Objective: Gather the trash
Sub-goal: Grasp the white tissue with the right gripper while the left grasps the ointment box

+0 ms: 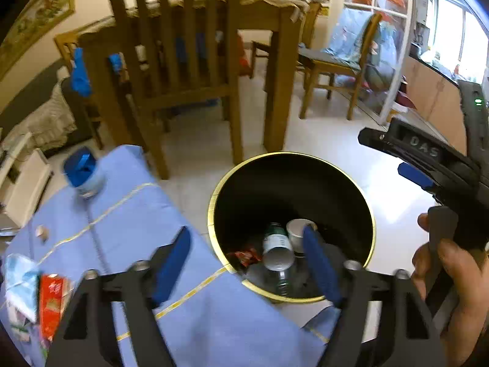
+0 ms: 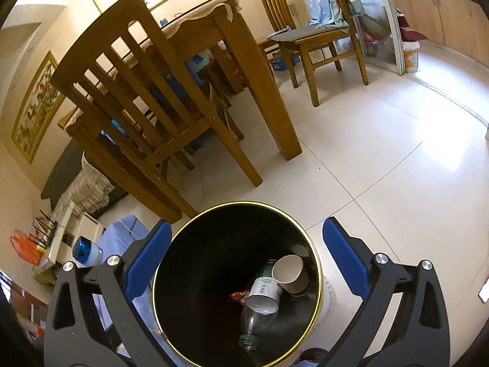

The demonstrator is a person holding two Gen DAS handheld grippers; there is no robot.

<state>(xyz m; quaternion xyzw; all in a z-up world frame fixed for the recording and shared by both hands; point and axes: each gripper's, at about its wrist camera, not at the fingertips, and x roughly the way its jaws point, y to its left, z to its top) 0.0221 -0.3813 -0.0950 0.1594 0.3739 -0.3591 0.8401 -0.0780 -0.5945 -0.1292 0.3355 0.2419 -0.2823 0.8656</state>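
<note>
The left gripper [image 1: 247, 263] is spread wide with nothing between its blue pads [image 1: 172, 264], poised where the edge of the blue cloth [image 1: 128, 214] meets the rim of the bin [image 1: 214, 202]. One pad sits over the cloth, the other over the bin's mouth. The right gripper [image 2: 243, 253] is also spread wide and empty, straddling the bin [image 2: 318, 263] from above, a pad [image 2: 342, 253] on either side of the gold rim. In the left view the right gripper [image 1: 409, 165] shows at the right edge, held by the right hand [image 1: 449, 278].

Inside the black bin lie a clear bottle [image 2: 259, 302] on its side, a paper cup [image 2: 290, 273] tipped against the bottle, and a red wrapper [image 2: 240, 296] beside them. The same bottle [image 1: 276, 250], cup [image 1: 298, 232] and wrapper [image 1: 244, 257] show in the left view.

On the cloth, well apart from the bin, stand a jar [image 1: 82, 172] with a blue lid at the far corner, a red packet [image 1: 52, 302] and a pale crumpled wrapper [image 1: 18, 275] at the near left edge, and a small light scrap [image 1: 41, 231] between them.

Beyond the bin stand a wooden chair [image 2: 128, 91] and a table [image 2: 244, 46] on the white tile floor [image 2: 382, 153].
</note>
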